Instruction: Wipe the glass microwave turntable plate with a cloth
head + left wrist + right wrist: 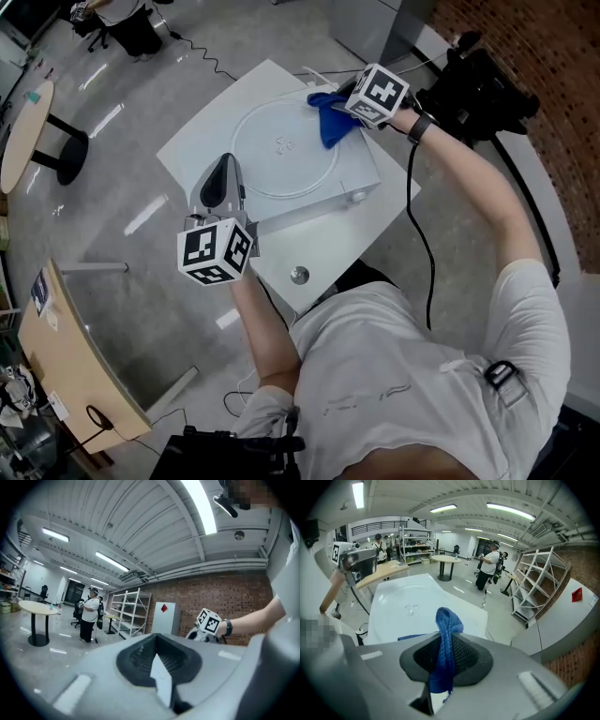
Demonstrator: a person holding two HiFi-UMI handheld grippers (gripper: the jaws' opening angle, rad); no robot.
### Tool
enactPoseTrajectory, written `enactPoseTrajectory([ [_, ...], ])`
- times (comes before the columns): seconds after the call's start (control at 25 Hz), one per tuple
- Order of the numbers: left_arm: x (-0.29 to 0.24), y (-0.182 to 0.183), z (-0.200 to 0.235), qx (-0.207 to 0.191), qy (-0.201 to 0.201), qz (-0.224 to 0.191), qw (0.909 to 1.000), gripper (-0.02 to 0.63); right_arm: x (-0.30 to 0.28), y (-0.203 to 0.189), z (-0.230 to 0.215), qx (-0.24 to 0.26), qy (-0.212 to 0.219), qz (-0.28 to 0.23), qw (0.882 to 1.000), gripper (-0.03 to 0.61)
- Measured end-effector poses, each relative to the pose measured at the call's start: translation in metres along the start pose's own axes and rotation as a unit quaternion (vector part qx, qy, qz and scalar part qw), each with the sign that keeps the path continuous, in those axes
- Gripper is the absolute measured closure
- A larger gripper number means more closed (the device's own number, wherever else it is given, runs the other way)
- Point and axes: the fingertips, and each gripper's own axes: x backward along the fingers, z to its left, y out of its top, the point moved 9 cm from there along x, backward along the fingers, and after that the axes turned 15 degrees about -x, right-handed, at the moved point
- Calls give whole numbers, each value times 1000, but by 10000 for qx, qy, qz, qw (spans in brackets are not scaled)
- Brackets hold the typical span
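Observation:
The glass turntable plate (281, 150) (412, 609) lies flat on a white box (361, 173). A blue cloth (328, 120) (446, 639) hangs from my right gripper (337, 108) (443, 660), which is shut on it over the plate's far right rim. The cloth's lower end rests on the plate. My left gripper (227, 167) (161, 667) hovers by the plate's near left rim, level, with its jaws together and only a white sliver showing in the slit. It also shows in the right gripper view as the left gripper (358, 562) beyond the plate.
The box sits on a square white table (347, 234) with a small round metal piece (299, 275) near its front edge. A black cable (417, 225) trails from my right wrist. A round table (23, 131) and wooden desk (66, 366) stand left. People (490, 569) stand far off.

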Motion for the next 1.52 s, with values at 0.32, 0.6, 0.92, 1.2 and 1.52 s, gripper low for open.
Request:
enactPoseTrajectory([
  [0.32, 15, 10, -8, -57, -92, -187, 9998, 611, 37, -43, 86, 657, 554, 235, 9960, 522],
  [0.6, 26, 10, -4, -30, 129, -195, 9997, 611, 16, -27, 168, 1199, 1620, 166, 9793, 522],
  [0.92, 41, -2, 20, 59, 673, -5, 9977, 611, -34, 47, 220, 1648, 2180, -193, 9617, 522],
  [1.2, 34, -8, 36, 60, 995, 303, 9946, 611, -90, 102, 189, 1448, 2020, -580, 9669, 522],
  [1.52, 9, -10, 39, -17, 843, 501, 9952, 611, -109, 118, 74, 646, 1152, -906, 9871, 520],
])
